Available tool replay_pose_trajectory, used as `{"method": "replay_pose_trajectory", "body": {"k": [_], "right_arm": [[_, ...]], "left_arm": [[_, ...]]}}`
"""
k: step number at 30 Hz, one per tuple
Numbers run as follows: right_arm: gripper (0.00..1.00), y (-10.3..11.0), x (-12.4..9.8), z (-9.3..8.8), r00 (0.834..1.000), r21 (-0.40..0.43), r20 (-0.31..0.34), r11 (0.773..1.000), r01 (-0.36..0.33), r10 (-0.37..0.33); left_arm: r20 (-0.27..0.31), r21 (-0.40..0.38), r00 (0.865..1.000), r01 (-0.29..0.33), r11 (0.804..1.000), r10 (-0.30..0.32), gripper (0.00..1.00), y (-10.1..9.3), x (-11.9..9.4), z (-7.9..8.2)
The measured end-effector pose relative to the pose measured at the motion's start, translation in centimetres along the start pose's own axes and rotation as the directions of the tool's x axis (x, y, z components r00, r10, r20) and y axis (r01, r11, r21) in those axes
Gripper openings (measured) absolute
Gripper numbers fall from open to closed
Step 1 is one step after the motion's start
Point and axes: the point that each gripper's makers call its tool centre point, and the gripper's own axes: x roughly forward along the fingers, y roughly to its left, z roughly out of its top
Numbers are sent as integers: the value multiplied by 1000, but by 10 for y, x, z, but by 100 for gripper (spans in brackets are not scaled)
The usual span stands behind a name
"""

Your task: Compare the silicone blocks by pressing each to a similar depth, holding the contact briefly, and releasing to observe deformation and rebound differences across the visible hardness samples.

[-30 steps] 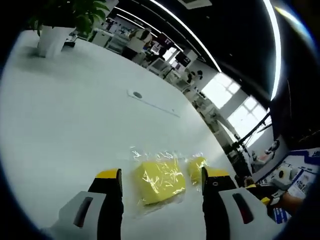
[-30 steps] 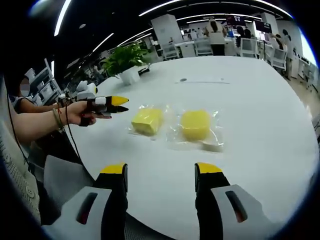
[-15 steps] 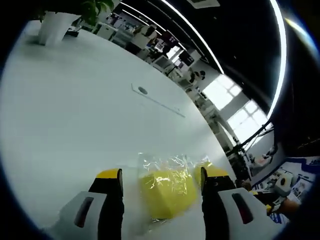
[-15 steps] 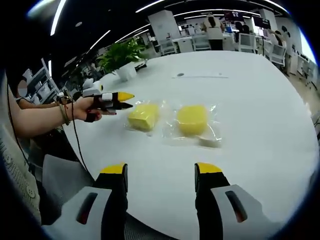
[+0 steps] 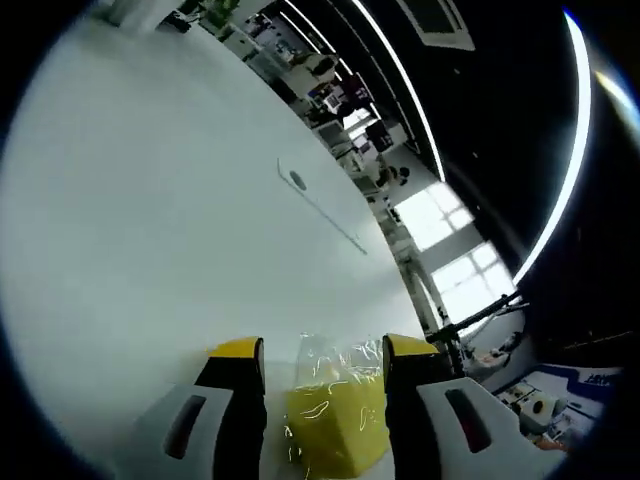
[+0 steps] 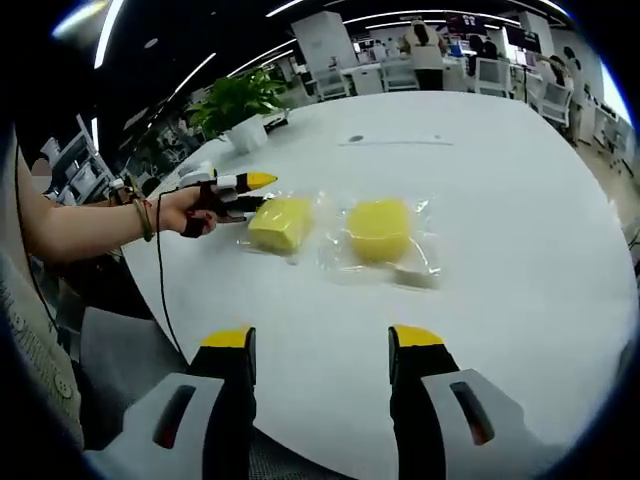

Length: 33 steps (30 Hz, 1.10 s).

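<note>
White counter (image 6: 520, 220) in an open office; potted plant (image 6: 240, 105) at its far edge. Left hand-held gripper (image 5: 322, 352), held in a hand (image 6: 190, 208), has its jaws spread astride the bagged square block (image 5: 335, 430) without visible contact. Right hand-held gripper (image 6: 320, 338) hangs spread at the near edge, well apart from the round block (image 6: 378, 230).

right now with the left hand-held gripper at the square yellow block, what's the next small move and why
Probably close the left hand-held gripper gently on the square yellow block. The bagged block already sits between its open jaws in the left gripper view, and the right gripper view shows the tips at the block's edge, so pressing comes next.
</note>
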Motion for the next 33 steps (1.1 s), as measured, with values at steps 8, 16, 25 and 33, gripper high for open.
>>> {"method": "replay_pose_trajectory", "body": {"k": [8, 16, 25, 33], "right_arm": [[49, -2, 3, 2, 1000, 3, -10, 1000, 3, -3], [48, -4, 0, -8, 999, 12, -33, 1000, 10, -10], [47, -4, 1, -5, 1000, 6, -30, 1000, 8, -7], [46, 0, 3, -4, 1000, 0, -28, 1000, -6, 6]], "left_arm": [[-47, -86, 998, 43, 995, -47, 21, 8, 5, -9], [-28, -172, 997, 70, 983, -76, 10, 7, 5, -9], [-22, -129, 994, 103, 986, -106, 0, -4, 6, -5], [-72, -16, 996, 53, 998, -54, 0, -8, 3, -10]]}}
